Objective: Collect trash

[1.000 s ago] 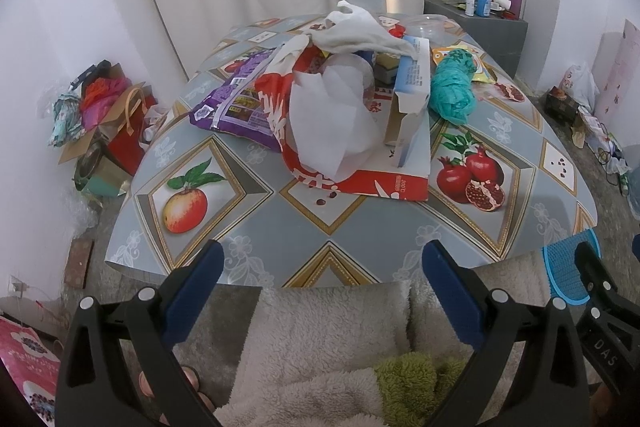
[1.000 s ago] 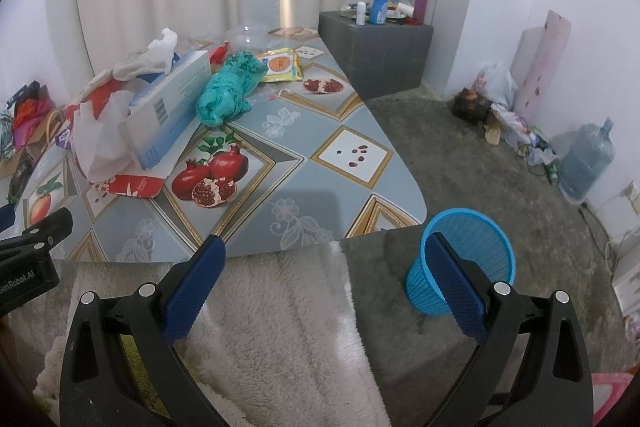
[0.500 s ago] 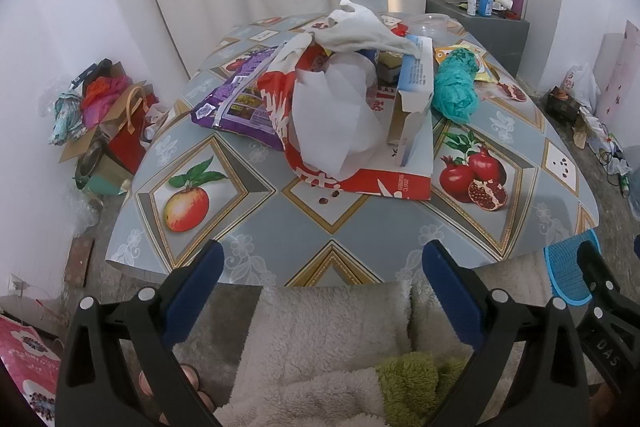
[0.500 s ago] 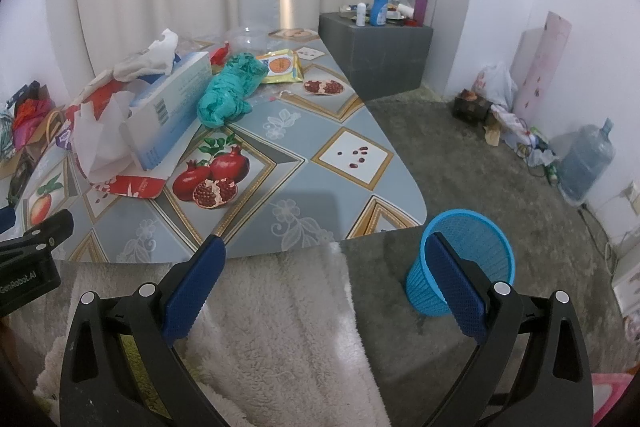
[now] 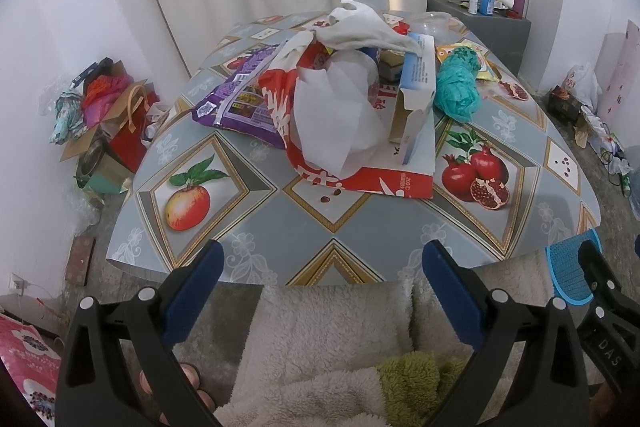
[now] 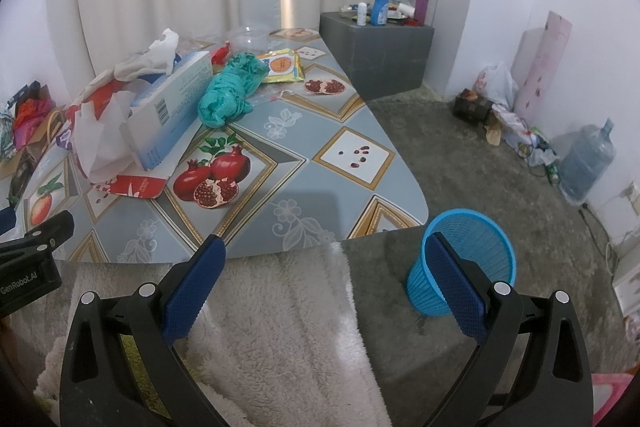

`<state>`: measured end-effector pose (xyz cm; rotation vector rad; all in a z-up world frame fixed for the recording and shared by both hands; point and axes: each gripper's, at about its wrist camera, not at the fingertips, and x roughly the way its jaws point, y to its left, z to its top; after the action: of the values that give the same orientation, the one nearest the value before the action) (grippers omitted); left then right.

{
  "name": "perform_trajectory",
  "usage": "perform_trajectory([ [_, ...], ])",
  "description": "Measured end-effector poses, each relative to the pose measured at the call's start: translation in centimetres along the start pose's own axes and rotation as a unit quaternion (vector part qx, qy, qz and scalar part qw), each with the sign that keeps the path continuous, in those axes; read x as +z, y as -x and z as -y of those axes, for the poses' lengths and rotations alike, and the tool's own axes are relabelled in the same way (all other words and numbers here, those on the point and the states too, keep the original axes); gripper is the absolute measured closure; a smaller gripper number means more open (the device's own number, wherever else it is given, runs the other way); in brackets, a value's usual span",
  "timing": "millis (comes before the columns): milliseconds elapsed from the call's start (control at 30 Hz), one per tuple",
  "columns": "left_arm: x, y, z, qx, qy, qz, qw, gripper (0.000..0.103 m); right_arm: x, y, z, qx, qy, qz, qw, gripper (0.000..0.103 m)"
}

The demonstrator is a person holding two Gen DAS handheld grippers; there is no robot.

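Trash [image 5: 340, 115] is heaped on the fruit-patterned tabletop [image 5: 320, 223], far from both grippers. Left gripper [image 5: 320, 267] and right gripper [image 6: 324, 259] are held near its edge, jaws spread wide, nothing gripped or touched.

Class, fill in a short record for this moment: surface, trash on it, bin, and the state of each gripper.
surface: fruit-patterned grey tablecloth table
trash: crumpled white paper, purple foil snack bag, pale blue cardboard box, teal crumpled plastic bag
bin: blue mesh plastic basket, on the floor beside the table
left gripper: open, empty
right gripper: open, empty
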<state>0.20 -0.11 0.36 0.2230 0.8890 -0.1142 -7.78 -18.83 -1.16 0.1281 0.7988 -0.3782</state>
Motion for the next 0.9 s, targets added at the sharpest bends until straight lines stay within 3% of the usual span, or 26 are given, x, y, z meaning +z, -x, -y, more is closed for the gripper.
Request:
perform_trajectory([
  [900,-1.0,-1.0,-0.9,0.003,0.003,-0.013,0.9999,0.006,-0.1,-0.2,-0.3,0.0,0.0,-0.001,1.0,0.008],
])
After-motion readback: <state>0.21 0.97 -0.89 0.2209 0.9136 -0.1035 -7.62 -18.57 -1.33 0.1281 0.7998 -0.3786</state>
